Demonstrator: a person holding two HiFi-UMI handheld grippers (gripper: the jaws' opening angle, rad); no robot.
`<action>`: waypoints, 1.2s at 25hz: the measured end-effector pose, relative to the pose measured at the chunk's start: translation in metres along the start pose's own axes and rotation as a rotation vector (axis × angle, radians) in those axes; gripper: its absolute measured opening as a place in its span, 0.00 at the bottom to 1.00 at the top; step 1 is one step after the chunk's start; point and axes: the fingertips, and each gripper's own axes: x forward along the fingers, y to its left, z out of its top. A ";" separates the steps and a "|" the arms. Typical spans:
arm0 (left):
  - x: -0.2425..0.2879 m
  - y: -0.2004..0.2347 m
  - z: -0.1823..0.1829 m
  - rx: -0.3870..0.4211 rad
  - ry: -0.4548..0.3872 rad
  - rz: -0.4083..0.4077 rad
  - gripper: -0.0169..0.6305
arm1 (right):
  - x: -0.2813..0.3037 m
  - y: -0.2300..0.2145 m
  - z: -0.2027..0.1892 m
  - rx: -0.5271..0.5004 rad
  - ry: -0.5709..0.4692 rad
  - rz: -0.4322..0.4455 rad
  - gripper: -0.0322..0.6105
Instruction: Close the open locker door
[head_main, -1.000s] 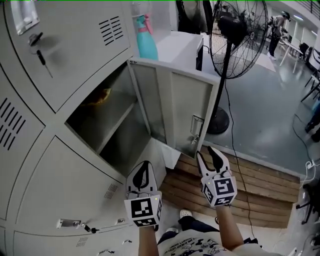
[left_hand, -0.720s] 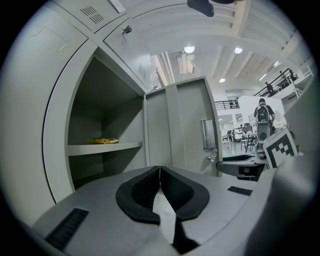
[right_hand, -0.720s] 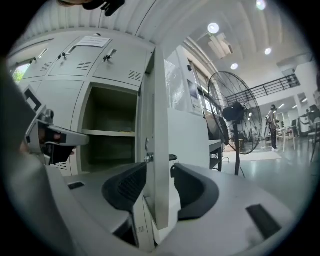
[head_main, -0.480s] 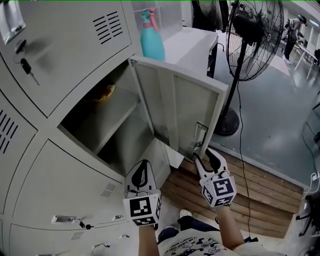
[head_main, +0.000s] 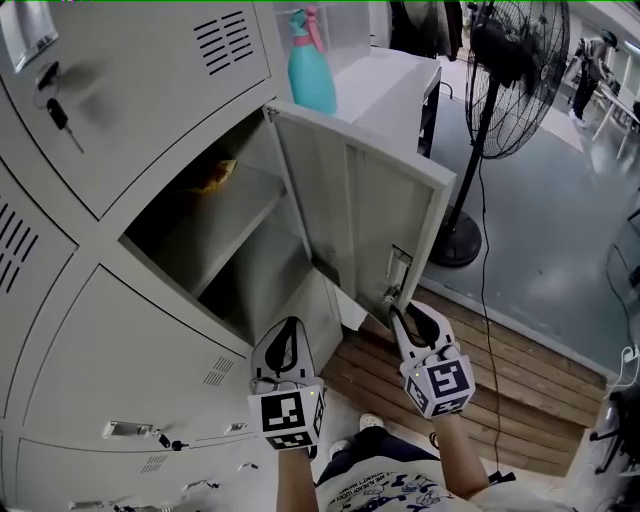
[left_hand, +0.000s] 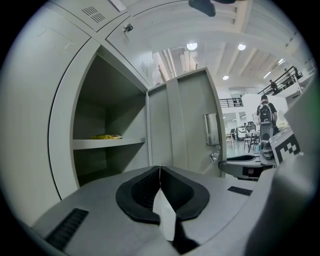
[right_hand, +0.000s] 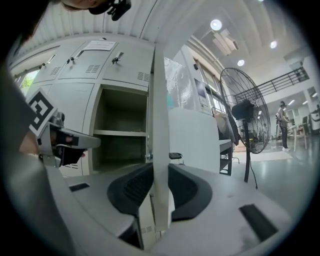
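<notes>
Closing in: right gripper jaws, spread a second ago, are being shut onto the grey sheet-metal locker door, its free edge now caught between them.
Left gripper: jaws pressed together, empty.
Upshot: door's probably ready to be swung shut.

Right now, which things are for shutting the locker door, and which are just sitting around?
For the job:
open locker door
right tool, jaws closing on the door's edge

Just sitting around:
left tool, shut and empty
teal spray bottle
pedestal fan
yellow thing on the locker shelf
key hanging in the upper door
</notes>
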 end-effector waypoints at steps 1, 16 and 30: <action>-0.002 0.002 0.000 -0.001 -0.001 0.002 0.04 | -0.001 0.004 0.000 -0.002 -0.001 0.006 0.19; -0.051 0.044 -0.012 -0.025 0.008 0.056 0.04 | -0.007 0.093 -0.003 -0.043 0.001 0.146 0.20; -0.104 0.101 -0.020 -0.055 0.006 0.168 0.04 | 0.010 0.166 -0.002 -0.066 -0.005 0.223 0.22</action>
